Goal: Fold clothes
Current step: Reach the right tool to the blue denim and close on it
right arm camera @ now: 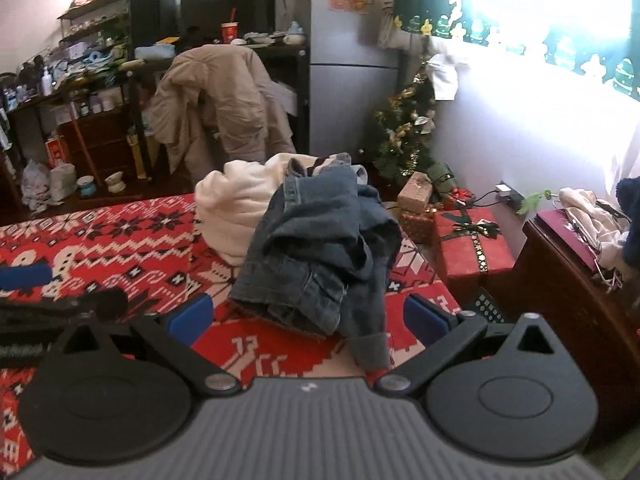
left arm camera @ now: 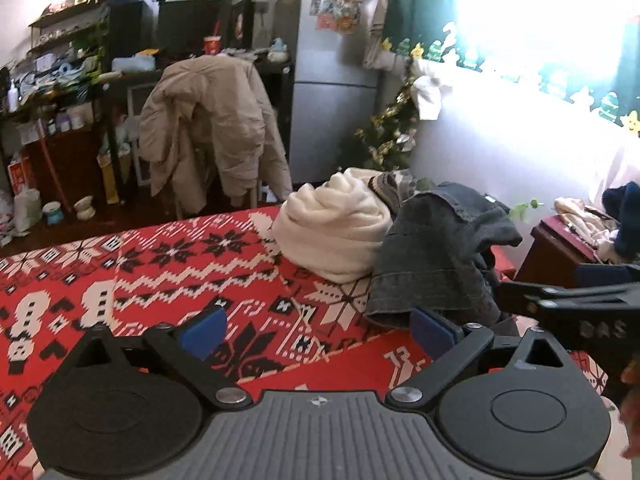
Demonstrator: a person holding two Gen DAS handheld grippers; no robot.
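Observation:
A crumpled pair of blue jeans (right arm camera: 320, 248) lies in a heap on the red patterned blanket (right arm camera: 120, 240), with a bundled white fleece garment (right arm camera: 236, 208) behind it. My right gripper (right arm camera: 306, 316) is open, its blue pads either side of the jeans' near edge, just short of the cloth. In the left wrist view the jeans (left arm camera: 436, 256) and the white garment (left arm camera: 340, 232) sit at the right. My left gripper (left arm camera: 320, 330) is open above the blanket (left arm camera: 160, 272), its right pad close to the jeans' hem. The right gripper's black body (left arm camera: 580, 312) shows at the right edge.
A chair draped with a beige jacket (right arm camera: 224, 100) stands beyond the blanket. Wrapped red gift boxes (right arm camera: 472, 244) and a small decorated tree (right arm camera: 404, 132) are to the right, beside a dark wooden cabinet (right arm camera: 568, 280) with more clothes on top. Cluttered shelves line the back left wall.

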